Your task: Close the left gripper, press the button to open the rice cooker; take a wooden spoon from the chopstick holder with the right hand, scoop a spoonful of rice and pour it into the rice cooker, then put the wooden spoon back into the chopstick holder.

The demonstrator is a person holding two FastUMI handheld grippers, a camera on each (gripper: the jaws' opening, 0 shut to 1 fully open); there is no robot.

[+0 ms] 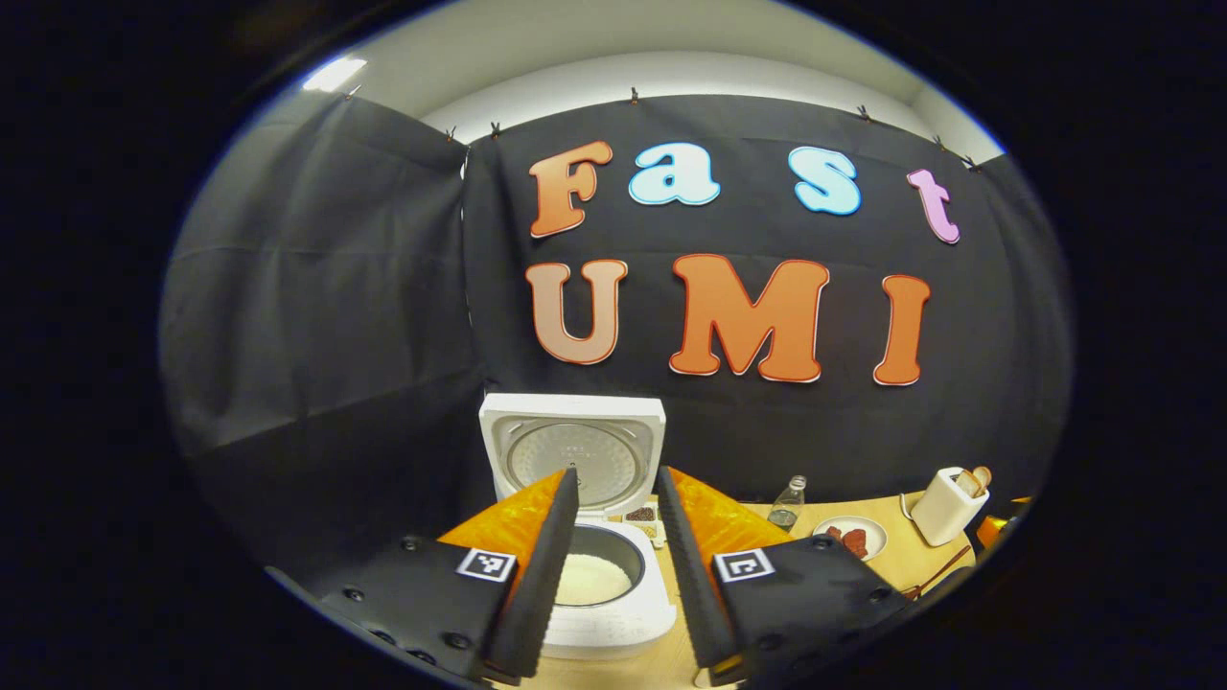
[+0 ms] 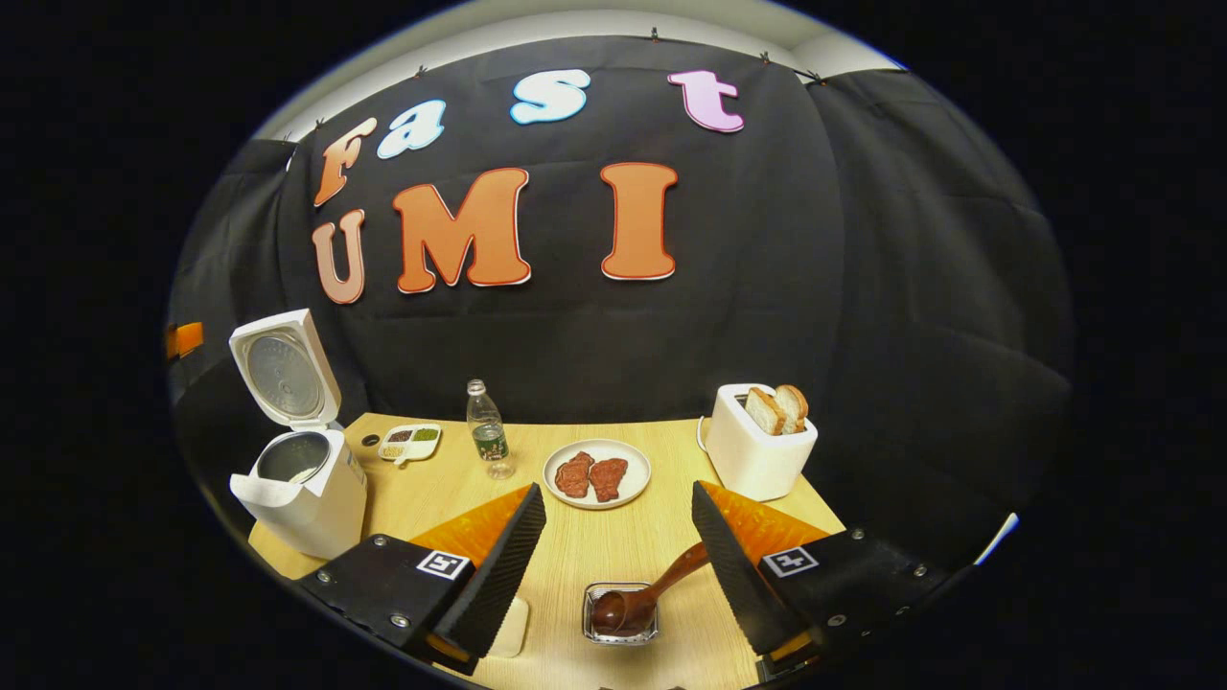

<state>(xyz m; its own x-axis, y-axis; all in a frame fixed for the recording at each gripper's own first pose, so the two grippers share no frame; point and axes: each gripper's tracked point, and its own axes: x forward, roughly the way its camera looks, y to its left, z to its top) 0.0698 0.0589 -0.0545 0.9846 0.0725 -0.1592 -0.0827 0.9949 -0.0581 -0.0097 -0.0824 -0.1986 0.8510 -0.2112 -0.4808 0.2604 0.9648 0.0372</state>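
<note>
The white rice cooker [image 1: 613,613] stands right in front of my left gripper [image 1: 617,477], its lid [image 1: 572,455] raised and white rice [image 1: 590,578] in the pot. The left gripper is open, holds nothing and hovers just above the pot. In the right gripper view the cooker [image 2: 309,494] is at the table's left end, lid [image 2: 285,369] up. A dark wooden spoon [image 2: 640,594] rests with its bowl in a small clear holder [image 2: 621,632] at the table's near edge, handle leaning right. My right gripper [image 2: 618,491] is open above it, not touching.
On the wooden table [image 2: 575,556] stand a divided condiment dish [image 2: 410,441], a small bottle [image 2: 488,431], a plate of reddish meat [image 2: 596,474] and a white toaster [image 2: 757,450] with bread slices. A pale object [image 2: 510,628] lies partly hidden under one right-gripper finger.
</note>
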